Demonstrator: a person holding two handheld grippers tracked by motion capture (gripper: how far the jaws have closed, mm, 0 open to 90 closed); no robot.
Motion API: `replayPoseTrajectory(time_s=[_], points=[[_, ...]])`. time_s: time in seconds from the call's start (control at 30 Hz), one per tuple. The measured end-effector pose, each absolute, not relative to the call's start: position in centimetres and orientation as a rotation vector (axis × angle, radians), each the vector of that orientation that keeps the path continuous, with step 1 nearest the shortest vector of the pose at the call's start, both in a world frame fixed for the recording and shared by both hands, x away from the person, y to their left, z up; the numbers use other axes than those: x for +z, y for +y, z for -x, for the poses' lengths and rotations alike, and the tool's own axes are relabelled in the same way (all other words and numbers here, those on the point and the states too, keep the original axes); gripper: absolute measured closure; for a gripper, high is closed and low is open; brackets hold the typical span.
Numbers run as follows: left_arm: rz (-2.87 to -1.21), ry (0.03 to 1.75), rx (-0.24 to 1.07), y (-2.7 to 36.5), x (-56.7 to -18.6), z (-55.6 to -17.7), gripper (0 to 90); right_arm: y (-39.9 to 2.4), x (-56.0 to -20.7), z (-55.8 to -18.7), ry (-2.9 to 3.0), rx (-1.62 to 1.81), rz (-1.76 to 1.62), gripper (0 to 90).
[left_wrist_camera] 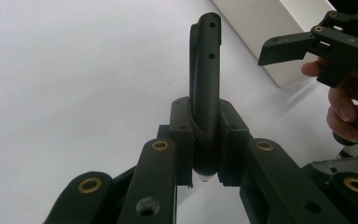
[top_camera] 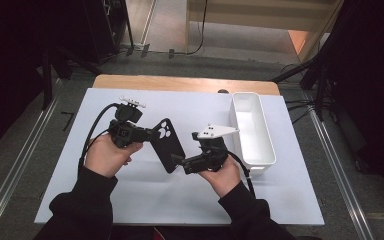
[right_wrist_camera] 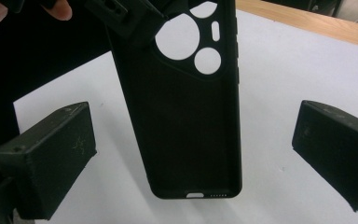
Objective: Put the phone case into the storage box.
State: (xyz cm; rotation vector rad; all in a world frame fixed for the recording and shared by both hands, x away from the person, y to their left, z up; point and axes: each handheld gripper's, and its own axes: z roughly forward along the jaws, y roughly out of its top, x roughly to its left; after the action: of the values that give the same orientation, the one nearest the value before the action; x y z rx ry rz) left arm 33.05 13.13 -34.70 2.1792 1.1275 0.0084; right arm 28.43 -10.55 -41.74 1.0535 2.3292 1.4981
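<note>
Black phone case (top_camera: pixel 167 145), clamped in left claw (top_camera: pixel 150 133), points lengthwise toward wide-open right claw (top_camera: pixel 176 161).

A long white plastic bin (top_camera: pixel 252 129) stood empty near the right edge of the white table (top_camera: pixel 130 195), lengthwise front to back.

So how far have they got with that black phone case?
Done: the left gripper has the phone case lifted off the table, jaws clamped on its camera-hole end. In hand: the right gripper faces the case's lower end with jaws wide apart, not touching it. Left: probably taking the case over. The white bin beside it looks empty, perhaps where the case goes.
</note>
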Motion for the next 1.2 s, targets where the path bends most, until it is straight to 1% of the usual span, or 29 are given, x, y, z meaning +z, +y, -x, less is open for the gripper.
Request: replayPoseTrajectory(time_s=[0.17,0.33,0.97,1.2], points=[[-2.182,1.122,-0.003,12.9,-34.7,-33.0,78.9,-9.9,-41.5,-28.6,2.346,1.479,-1.036,0.0],[-2.172,1.11,-0.048,12.8,-34.8,-32.9,78.9,-9.0,-41.2,-28.8,2.369,1.446,-1.034,0.0],[-2.191,1.098,-0.066,11.7,-35.3,-32.5,78.8,-7.1,-41.2,-29.3,2.337,1.395,-1.06,0.0],[-2.191,1.093,-0.079,11.4,-35.4,-32.4,78.8,-6.6,-41.7,-29.6,2.329,1.378,-1.088,0.0]])
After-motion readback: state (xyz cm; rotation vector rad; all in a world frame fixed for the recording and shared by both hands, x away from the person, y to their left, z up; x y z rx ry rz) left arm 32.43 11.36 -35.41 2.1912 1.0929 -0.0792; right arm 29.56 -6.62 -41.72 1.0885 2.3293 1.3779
